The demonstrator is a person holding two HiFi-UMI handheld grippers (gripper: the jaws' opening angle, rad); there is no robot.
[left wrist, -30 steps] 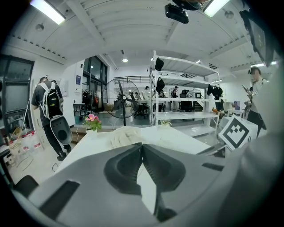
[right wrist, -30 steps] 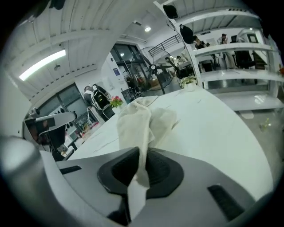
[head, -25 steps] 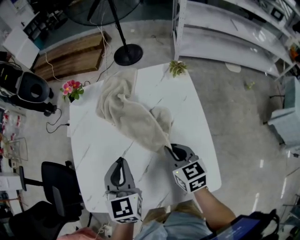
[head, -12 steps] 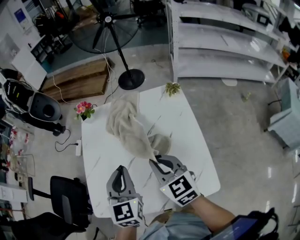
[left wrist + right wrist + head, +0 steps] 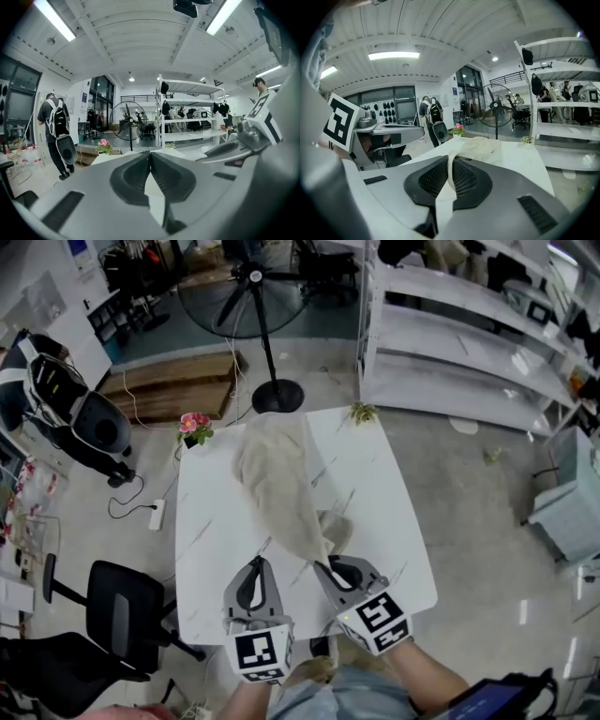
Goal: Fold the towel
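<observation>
A beige towel [image 5: 277, 479] stretches in a long band from the far edge of the white marble table [image 5: 375, 484] toward me. My right gripper [image 5: 325, 569] is shut on the towel's near corner and holds it lifted above the table's near part. In the right gripper view the towel [image 5: 480, 146] runs out from between the shut jaws toward the far end. My left gripper [image 5: 257, 564] hangs just left of the right one, shut, with nothing between its jaws. The left gripper view shows its jaws pressed together [image 5: 150, 157] and the right gripper at the right edge.
A small pot of pink flowers [image 5: 193, 425] stands at the table's far left corner and a little green plant [image 5: 360, 412] at its far right corner. A standing fan [image 5: 255, 296] is behind the table, white shelves [image 5: 450, 343] at the right, an office chair [image 5: 117, 615] at the left.
Both grippers have risen and drawn closer together. The right one has pulled the towel corner up, so the crumpled towel is now drawn out into a long straight band.
</observation>
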